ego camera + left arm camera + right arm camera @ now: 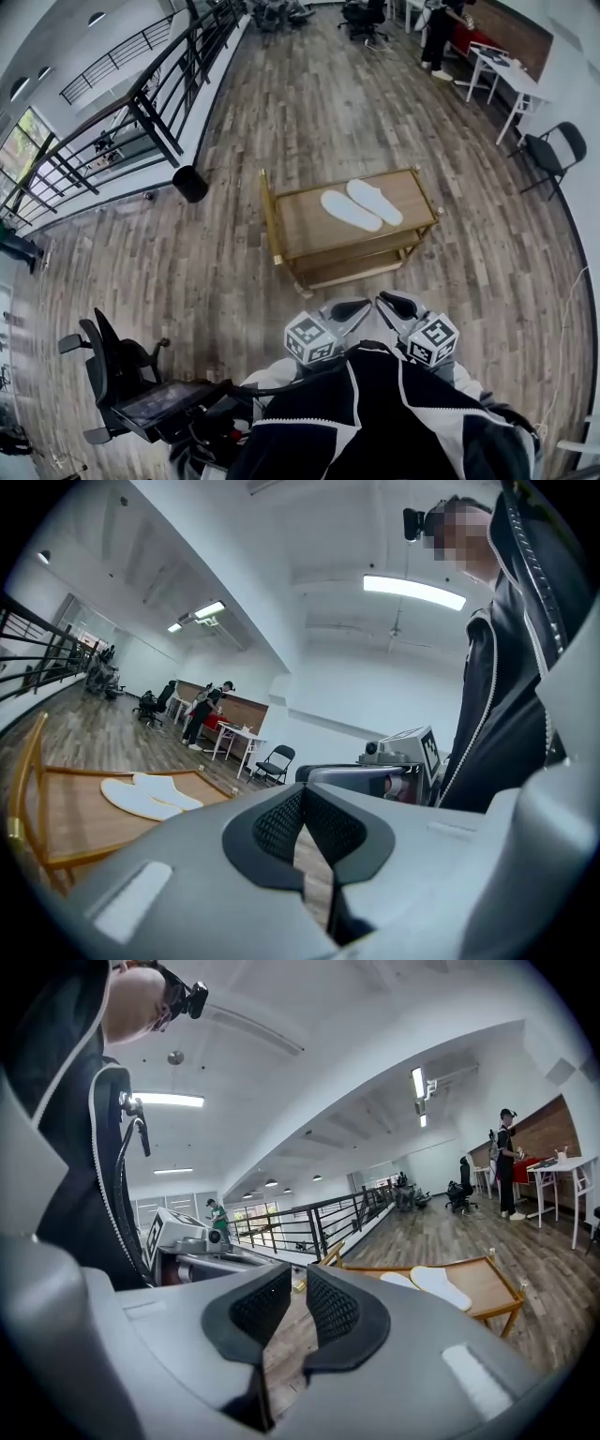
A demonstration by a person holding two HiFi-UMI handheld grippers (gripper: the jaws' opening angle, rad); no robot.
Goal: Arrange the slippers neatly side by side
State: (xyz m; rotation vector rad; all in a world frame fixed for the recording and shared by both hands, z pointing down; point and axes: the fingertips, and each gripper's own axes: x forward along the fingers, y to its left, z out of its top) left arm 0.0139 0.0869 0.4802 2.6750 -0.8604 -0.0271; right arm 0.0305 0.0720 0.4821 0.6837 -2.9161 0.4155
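Note:
Two white slippers lie soles up on the wooden top of a gold-framed cart (298, 228): one slipper (351, 210) sits left of the other slipper (374, 202), close together and slanted. In the left gripper view the pair of slippers (145, 799) lies far left on the cart. The right gripper view has them (439, 1287) at right. Both grippers are held near my chest, well short of the cart. My left gripper (350, 309) (302, 794) is shut and empty. My right gripper (397, 304) (298, 1288) shows a narrow gap with nothing in it.
A black office chair (111, 364) and a dark screen (164, 401) stand at the lower left. A black bin (190, 183) sits by the railing (141, 108). At the far right are a white table (506, 75), a folding chair (553, 150) and a standing person (439, 33).

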